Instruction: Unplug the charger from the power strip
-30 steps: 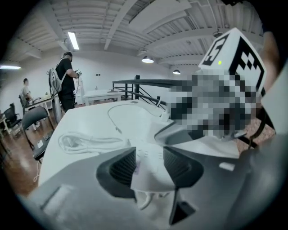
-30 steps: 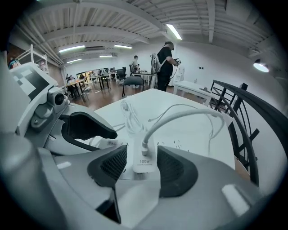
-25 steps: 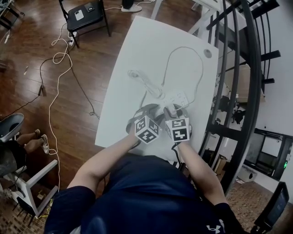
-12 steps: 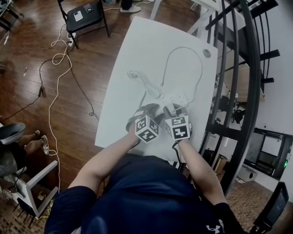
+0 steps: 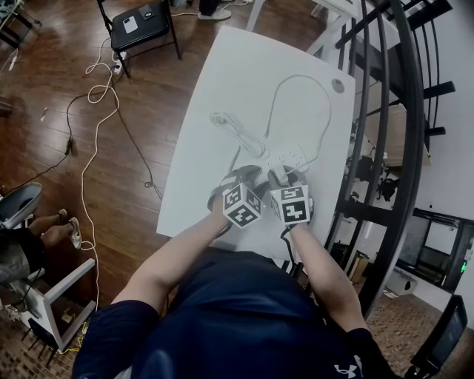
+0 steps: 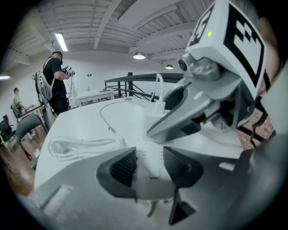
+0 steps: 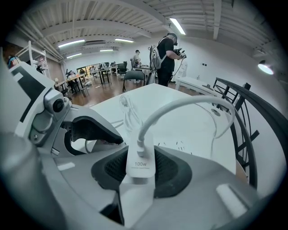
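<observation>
On the white table (image 5: 237, 81) lies a white power strip (image 5: 287, 158) with a white charger (image 7: 140, 162) marked 100W plugged in upright. The charger's white cable (image 7: 180, 105) arcs over the table. My right gripper (image 7: 141, 170) is shut on the charger, its dark pads against both of its sides. My left gripper (image 6: 150, 165) is shut on the near end of the power strip (image 6: 153, 155), one pad on each long edge. In the head view both marker cubes sit side by side just this side of the strip, and the jaws are hidden under them.
The strip's coiled cord (image 5: 235, 127) lies on the table to the left. A black stair railing (image 5: 385, 111) runs close along the table's right edge. On the wooden floor to the left are loose cables (image 5: 96, 96) and a black chair (image 5: 141, 22). A person (image 6: 54, 83) stands far off.
The head view has drifted slightly. Both grippers stay where they were at the power strip.
</observation>
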